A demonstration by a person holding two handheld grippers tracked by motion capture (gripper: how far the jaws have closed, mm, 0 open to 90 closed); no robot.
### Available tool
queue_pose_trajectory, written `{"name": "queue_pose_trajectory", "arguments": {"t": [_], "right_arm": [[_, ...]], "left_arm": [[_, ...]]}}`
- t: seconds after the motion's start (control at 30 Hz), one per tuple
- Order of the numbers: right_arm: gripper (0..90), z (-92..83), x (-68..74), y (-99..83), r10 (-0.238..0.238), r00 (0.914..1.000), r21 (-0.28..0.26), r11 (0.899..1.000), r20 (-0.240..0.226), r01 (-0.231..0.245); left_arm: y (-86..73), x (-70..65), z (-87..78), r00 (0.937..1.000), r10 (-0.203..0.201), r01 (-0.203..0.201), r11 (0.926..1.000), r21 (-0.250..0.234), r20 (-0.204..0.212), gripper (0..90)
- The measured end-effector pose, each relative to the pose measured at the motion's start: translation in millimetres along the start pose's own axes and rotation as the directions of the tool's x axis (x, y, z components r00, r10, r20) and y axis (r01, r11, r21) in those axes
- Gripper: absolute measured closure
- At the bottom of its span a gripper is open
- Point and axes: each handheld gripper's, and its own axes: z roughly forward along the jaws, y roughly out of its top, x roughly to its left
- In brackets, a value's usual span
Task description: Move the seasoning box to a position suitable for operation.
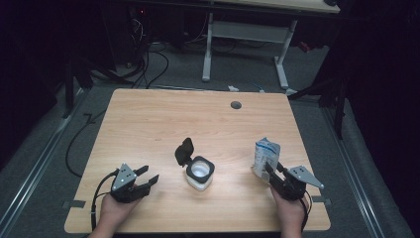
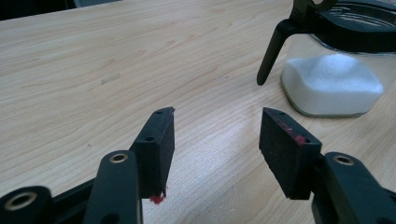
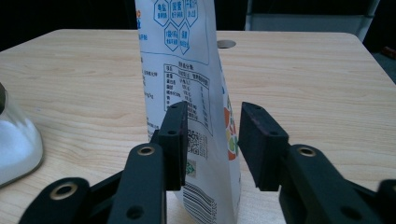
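Standing upright just right of the jar [image 1: 200, 173], pouch [image 1: 265, 156] between the spread right gripper [image 1: 274, 171], pads barely off it. Left gripper [image 1: 147, 178] spread too, nothing inside, left of the jar.

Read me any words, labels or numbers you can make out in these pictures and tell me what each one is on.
No text can be read well enough to quote.
Pouch: blue hexagon badges with characters, a printed table, a square code and a barcode, all too small and blurred.
Jar and table: no lettering seen.
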Motion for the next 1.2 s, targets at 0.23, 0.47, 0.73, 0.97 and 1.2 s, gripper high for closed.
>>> {"name": "queue_pose_trajectory", "arguments": {"t": [0.23, 0.47, 0.73, 0.97, 1.2], "right_arm": [[51.6, 0.4, 0.0, 0.2, 0.015, 0.9999, 0.006, 1.0, -0.004, -0.015], [43.8, -0.7, 1.0, 0.7, 0.015, 0.9999, 0.003, 1.0, 0.001, -0.015], [35.5, -2.6, 3.5, 0.6, 0.032, 0.9995, 0.003, 0.999, 0.005, -0.032], [35.2, -19.7, 11.0, -4.4, -0.003, 0.9994, 0.019, 1.0, 0.036, 0.002], [39.1, -34.4, 18.6, -5.2, -0.03, 0.9987, 0.01, 1.0, 0.04, 0.029]], "left_arm": [[0.5, 0.1, 0.2, 1.0, 0.0, 0.0, 1.0, -0.002, 0.001, 45.9], [1.2, -0.1, 1.5, 1.0, 0.001, -0.001, 1.0, -0.003, 0.003, 45.9], [3.1, -0.5, 2.4, 1.0, 0.004, -0.004, 1.0, 0.001, 0.005, 45.8], [8.7, -2.8, 9.1, 0.9999, -0.013, 0.013, 0.9999, -0.003, 0.005, 44.9], [11.3, -2.9, 15.9, 0.9992, -0.039, 0.039, 0.9992, -0.006, 0.009, 43.8]]}}
